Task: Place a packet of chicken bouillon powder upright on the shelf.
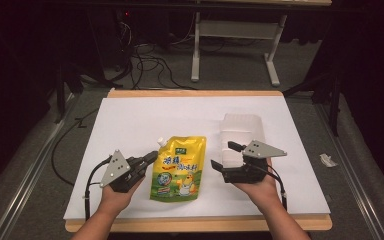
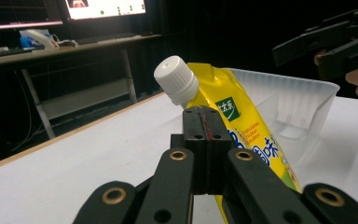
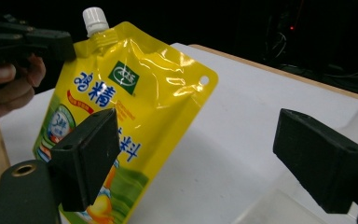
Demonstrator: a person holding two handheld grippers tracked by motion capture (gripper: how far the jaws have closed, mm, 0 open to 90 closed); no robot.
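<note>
Two grippers flank a yellow pouch on the white table.

From above, the yellow spouted pouch [image 1: 179, 169] lies flat at centre frame, cap toward the upper left; the left gripper [image 1: 150, 159] sits just left of it with its jaws together, tips at the pouch's left edge, and whether they pinch that edge I cannot tell. Right of the pouch, the right gripper [image 1: 225, 156] hangs with jaws wide apart in front of a clear plastic tray [image 1: 242, 131]. In the left gripper view, the black jaws meet at centre bottom, the white cap [image 2: 175, 79] just above them, the tray at right. In the right gripper view, the jaws stand well apart, the pouch lying at left.
</note>
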